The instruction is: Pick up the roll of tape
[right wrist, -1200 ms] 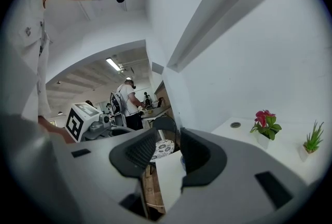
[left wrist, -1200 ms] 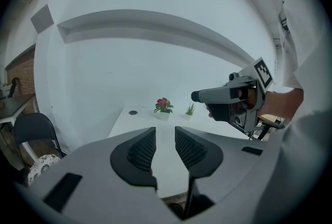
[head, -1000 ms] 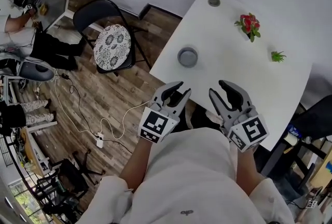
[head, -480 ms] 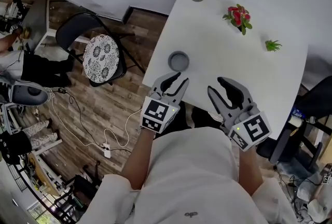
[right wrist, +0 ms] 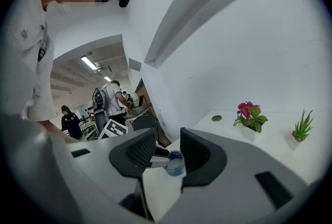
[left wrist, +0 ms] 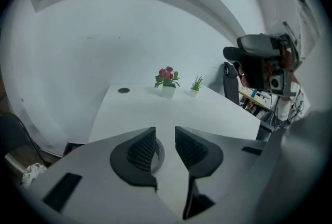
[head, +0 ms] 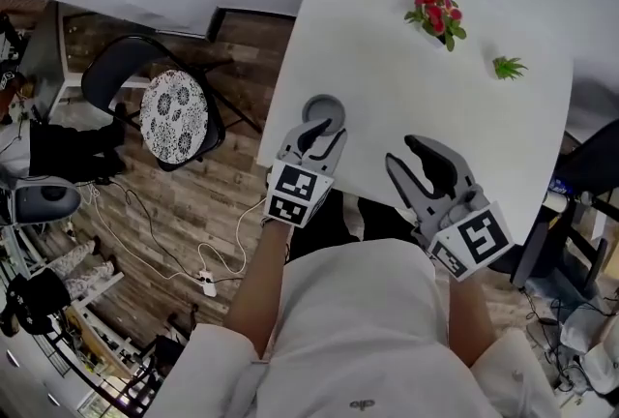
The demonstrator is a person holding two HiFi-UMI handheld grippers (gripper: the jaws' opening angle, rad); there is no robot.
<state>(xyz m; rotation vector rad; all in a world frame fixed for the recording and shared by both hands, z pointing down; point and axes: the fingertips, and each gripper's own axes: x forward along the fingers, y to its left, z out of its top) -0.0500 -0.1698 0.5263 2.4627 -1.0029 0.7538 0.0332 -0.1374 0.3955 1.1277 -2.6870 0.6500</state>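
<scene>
Grey roll of tape (head: 324, 106), flat (hollow middle)

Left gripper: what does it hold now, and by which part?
Nothing is held; the left gripper stands open by the roll of tape, not pressing it.

No legible words or numbers anywhere, black-and-white square marker pattern on the left gripper (head: 317, 130), another on the right gripper (head: 401, 153), small emblem on the white shirt (head: 363, 403) too tiny to read.

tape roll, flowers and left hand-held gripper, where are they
tape roll (head: 309, 106), head view, left rim
flowers (head: 433, 13), head view, red blooms
left hand-held gripper (left wrist: 165, 135), left gripper view, between its jaw tips
</scene>
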